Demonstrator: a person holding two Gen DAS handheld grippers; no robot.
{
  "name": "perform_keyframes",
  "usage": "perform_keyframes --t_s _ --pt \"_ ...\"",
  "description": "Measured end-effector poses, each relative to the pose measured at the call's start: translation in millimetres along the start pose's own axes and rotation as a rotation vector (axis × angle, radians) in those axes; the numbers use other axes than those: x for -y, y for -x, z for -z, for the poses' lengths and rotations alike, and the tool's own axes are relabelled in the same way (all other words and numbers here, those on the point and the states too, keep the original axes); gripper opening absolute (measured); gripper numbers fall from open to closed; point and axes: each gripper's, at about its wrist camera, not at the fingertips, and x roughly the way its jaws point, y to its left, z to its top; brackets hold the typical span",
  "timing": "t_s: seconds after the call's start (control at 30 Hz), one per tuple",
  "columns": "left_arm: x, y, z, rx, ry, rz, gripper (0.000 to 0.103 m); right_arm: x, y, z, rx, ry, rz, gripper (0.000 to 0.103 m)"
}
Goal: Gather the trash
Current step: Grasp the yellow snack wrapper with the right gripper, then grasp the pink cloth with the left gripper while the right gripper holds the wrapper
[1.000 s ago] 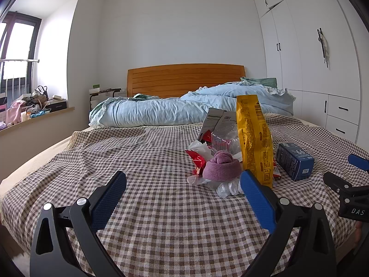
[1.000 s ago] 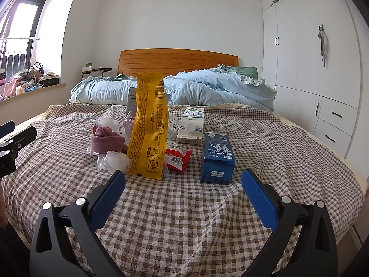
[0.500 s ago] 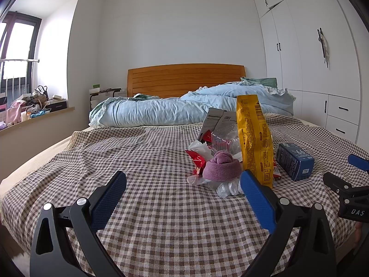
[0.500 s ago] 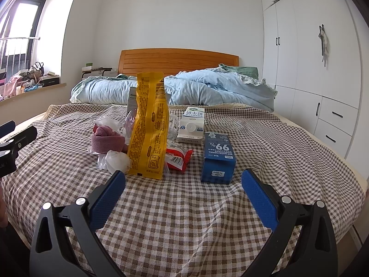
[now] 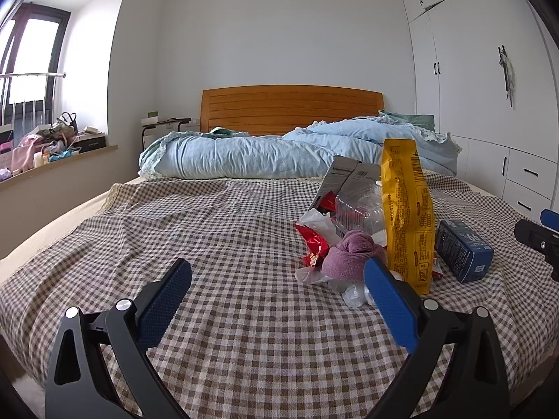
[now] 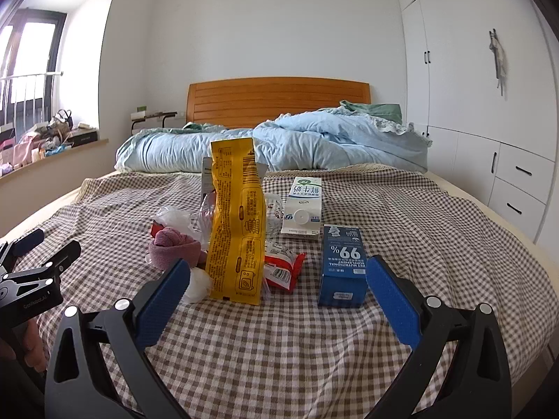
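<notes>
Checked bedspread [image 6: 401, 216] carried the trash pile [image 6: 244, 230] mid-bed, nearer the foot edge. Both right tongs [image 6: 277, 281] and left tongs [image 5: 277, 281] gaped, empty; best approach low, pinching the blue carton [image 6: 343, 265] across its narrow sides.

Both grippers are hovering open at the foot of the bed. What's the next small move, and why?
Probably ease the right gripper forward onto the blue carton: its jaws are open and empty, and the carton lies nearest, apart from the yellow bag. The left gripper, also open, faces mostly bare bedspread.
</notes>
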Motion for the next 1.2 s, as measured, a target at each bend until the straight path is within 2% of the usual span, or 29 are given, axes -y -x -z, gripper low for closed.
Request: perform_keyframes --t_s 0.07,0.17,0.27,0.37,0.47,0.57,0.6,0.63,0.7,0.73,0.8,0.83,1.0,1.17,1.2 --pt "-4.2 -8.8 -5.4 -0.006 0.017 0.009 0.096 4.1 -18.8 -15.0 -0.016 0.028 0.004 0.097" --pt "-7.2 -24.0 -15.3 0.009 0.017 0.032 0.096 14.0 -50.7 -38.8 -0.044 0.039 -0.059 0.097" --pt "-12.4 -44.6 -17.4 -0.016 0.046 0.074 0.096 19.1 -85.7 -61.5 -0.089 0.034 -0.168 0.097" --pt "-20.3 -63.1 -11.6 -0.101 0.119 0.123 0.096 18.5 -110.5 -83.0 -0.098 0.006 -0.303 0.097" --pt "-27.1 -70.2 -5.9 -0.128 0.127 0.100 0.096 4.0 -135.8 -103.7 -0.115 0.066 -0.336 0.097" --pt "-34.3 -76.2 -3.5 -0.149 0.168 0.088 0.096 -5.7 -165.0 -117.3 -0.173 0.112 -0.375 0.097" --pt "-36.9 -77.9 -2.9 -0.156 0.182 0.092 0.096 -6.9 -173.8 -120.2 -0.195 0.117 -0.398 0.090" --pt "-38.9 -79.0 -1.9 -0.158 0.191 0.093 0.096 -6.9 -181.2 -122.5 -0.213 0.116 -0.408 0.068" --pt "-41.3 -81.9 -1.3 -0.160 0.194 0.078 0.096 -3.6 -193.6 -124.8 -0.263 0.095 -0.437 0.041" --pt "-42.5 -83.3 -1.3 -0.163 0.197 0.073 0.096 -1.4 -194.5 -124.1 -0.279 0.089 -0.440 0.030" --pt "-44.0 -85.0 -0.9 -0.169 0.203 0.072 0.096 3.7 -179.9 -120.7 -0.268 0.082 -0.437 0.011" --pt "-43.8 -85.3 -0.8 -0.171 0.204 0.072 0.096 5.2 -168.1 -118.7 -0.251 0.080 -0.434 0.005" --pt "-33.8 -84.5 0.9 -0.180 0.174 0.101 0.096 18.9 -88.5 -106.3 -0.116 0.085 -0.365 0.000" --pt "-17.1 -80.4 4.0 -0.183 0.123 0.169 0.096 30.0 -11.8 -87.2 0.036 0.067 -0.208 0.000" --pt "-13.5 -78.3 4.5 -0.183 0.114 0.188 0.096 31.0 0.5 -84.2 0.085 0.079 -0.150 0.000"
